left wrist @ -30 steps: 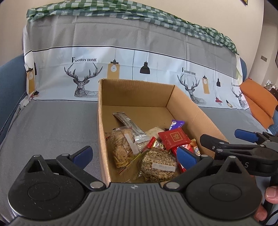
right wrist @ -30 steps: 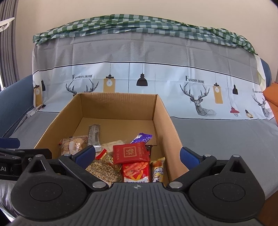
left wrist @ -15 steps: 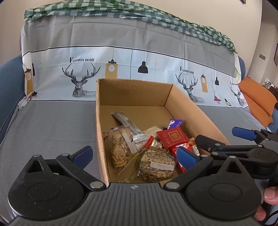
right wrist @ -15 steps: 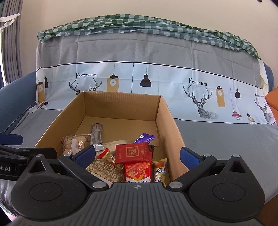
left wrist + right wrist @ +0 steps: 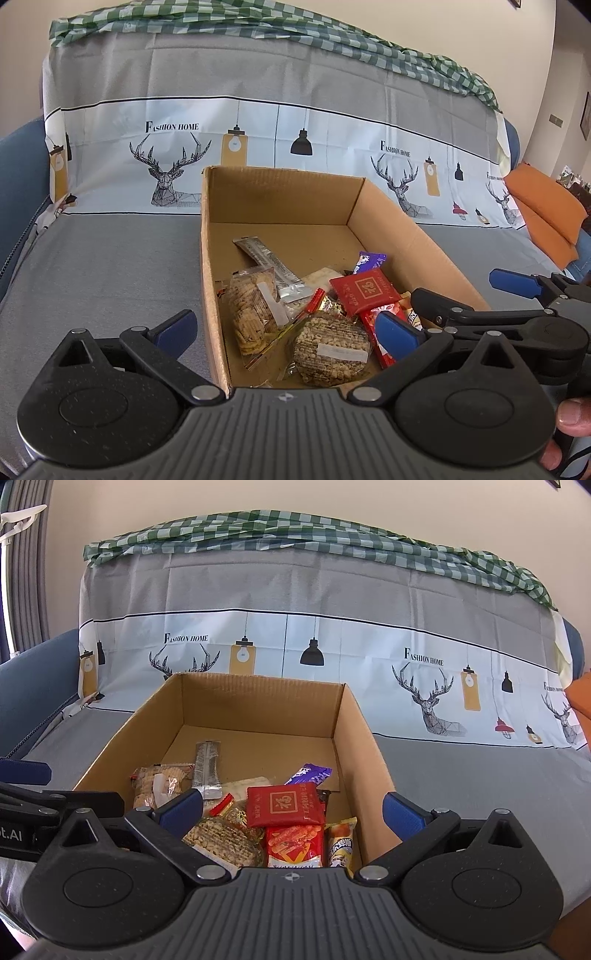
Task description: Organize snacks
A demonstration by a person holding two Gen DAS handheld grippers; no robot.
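My left tool [image 5: 284,330] hangs with its fingers spread apart and nothing between them, over the near left corner of the cardboard box [image 5: 417,236]. My right tool [image 5: 291,805] is spread just as wide and empty, above the box's near edge. Inside, the snacks crowd the near half: a red packet [image 5: 282,805] at 12 o'clock from the right tool, a round peanut cake [image 5: 332,349] beside it, a silver bar [image 5: 267,264] farther back. The box sits on a covered sofa [image 5: 92,266].

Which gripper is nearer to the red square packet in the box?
Right, by a little. The right gripper faces the red square packet head-on; the left gripper has it toward its right finger.
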